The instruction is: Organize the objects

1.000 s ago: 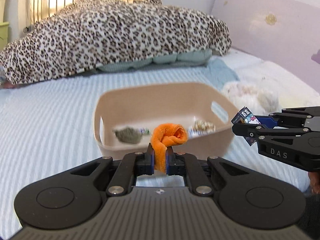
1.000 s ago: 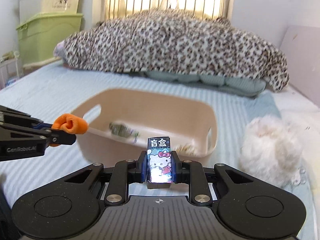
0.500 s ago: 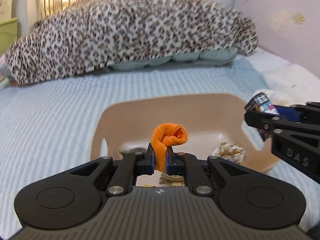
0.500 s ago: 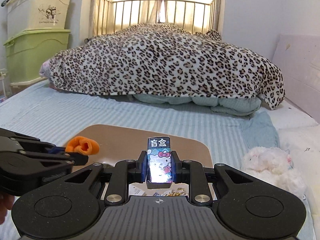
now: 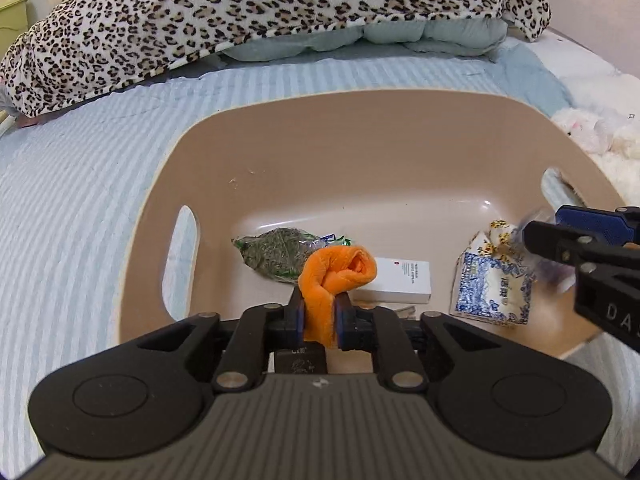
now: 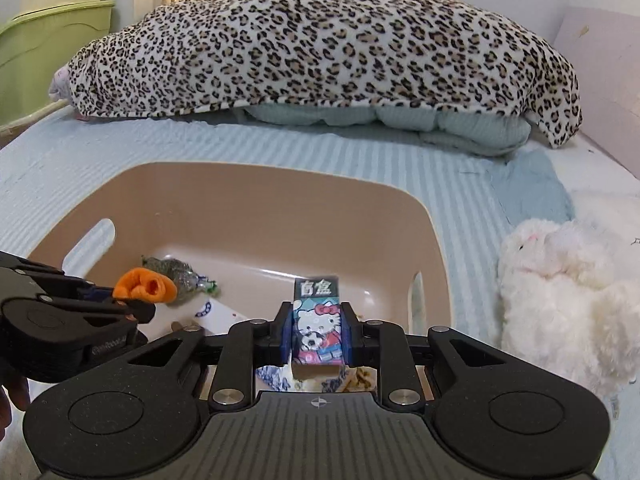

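Observation:
A beige plastic basket (image 5: 304, 136) (image 6: 224, 196) sits on the striped bed. My left gripper (image 5: 319, 314) is shut on a rolled orange cloth (image 5: 336, 272), held over the basket's near side; the cloth also shows in the right wrist view (image 6: 145, 286). My right gripper (image 6: 316, 330) is shut on a Hello Kitty box (image 6: 317, 326), over the basket's right part. Inside the basket lie a green herb packet (image 5: 280, 250), a white box (image 5: 396, 284) and a blue-and-white patterned packet (image 5: 492, 284).
A leopard-print blanket (image 6: 320, 44) covers pillows at the far end of the bed. A white plush toy (image 6: 560, 292) lies right of the basket. Green storage bins (image 6: 44, 36) stand at the far left.
Both grippers have moved forward and tilted down over the basket, each holding its object. The basket's inside now fills the views.

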A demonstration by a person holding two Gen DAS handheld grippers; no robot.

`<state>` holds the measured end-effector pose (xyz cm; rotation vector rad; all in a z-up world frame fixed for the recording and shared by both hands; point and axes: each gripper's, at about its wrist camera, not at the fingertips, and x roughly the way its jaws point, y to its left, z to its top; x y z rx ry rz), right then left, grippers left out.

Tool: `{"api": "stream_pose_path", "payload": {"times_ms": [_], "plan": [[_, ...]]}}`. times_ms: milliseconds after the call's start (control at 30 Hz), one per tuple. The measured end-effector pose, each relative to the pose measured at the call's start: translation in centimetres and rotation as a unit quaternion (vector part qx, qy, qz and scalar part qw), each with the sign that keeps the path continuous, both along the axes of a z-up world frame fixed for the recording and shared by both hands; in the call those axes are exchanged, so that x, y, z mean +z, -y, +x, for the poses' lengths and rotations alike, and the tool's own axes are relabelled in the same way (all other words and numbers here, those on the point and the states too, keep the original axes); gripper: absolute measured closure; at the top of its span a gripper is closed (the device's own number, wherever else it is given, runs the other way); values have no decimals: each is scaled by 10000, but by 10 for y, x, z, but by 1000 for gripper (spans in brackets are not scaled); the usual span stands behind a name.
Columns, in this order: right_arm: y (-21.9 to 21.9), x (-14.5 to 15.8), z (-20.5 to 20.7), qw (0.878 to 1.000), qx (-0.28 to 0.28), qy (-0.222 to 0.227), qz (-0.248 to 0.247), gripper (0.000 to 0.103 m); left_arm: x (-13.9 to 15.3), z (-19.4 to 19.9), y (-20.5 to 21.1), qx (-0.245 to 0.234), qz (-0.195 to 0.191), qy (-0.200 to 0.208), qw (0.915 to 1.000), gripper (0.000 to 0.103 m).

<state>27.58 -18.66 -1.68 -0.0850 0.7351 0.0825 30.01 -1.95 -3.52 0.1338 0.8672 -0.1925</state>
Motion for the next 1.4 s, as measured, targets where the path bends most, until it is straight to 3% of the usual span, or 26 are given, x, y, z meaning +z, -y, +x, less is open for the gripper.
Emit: {"api": "stream_pose_path", "payload": {"times_ms": [67,133,433,700,1400], "plan": [[1,1,-4,10000,-3,31,43,52,9,-7,-1,10,22,149,9999,40],[2,7,-12,9998,-19,153,89,39,21,-16,2,31,41,406,9992,28],[9,45,-49,9990,-68,375,225,12,55,-56,-5,90,-172,594,9980,24],[4,64,-94,9983,-111,510,274,9,77,-100,-12,77,-243,763,9968,24],[-12,63,-196,9981,-71,395,459,7,93,-207,-44,278,-370,1001,9939,24]]}}
